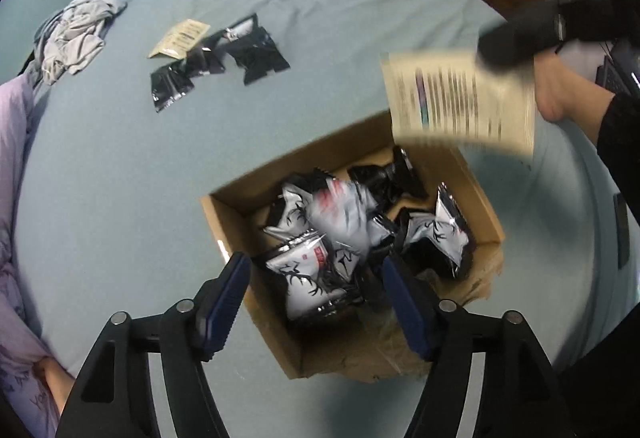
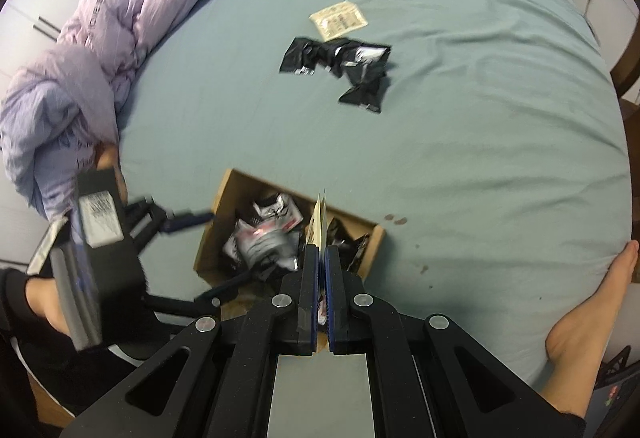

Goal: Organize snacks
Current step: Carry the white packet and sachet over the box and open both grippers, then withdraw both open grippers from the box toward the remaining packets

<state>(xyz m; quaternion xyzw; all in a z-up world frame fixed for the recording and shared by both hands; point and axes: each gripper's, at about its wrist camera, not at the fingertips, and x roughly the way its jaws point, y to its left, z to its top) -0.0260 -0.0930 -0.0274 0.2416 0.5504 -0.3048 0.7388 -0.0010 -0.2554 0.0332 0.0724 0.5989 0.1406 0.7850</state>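
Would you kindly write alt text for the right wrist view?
The shut right gripper pinches a beige packet edge-on above an open cardboard box of black-and-white snack packs on a blue bedsheet. The left gripper, blurred, reaches the box from the left.

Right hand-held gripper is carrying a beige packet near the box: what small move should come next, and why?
Probably carry the beige packet toward the other beige packet lying on the bedsheet and set it beside it. The right hand-held gripper is shut on the packet above the cardboard box, which holds only black-and-white snack bags, so like seems to go with like.
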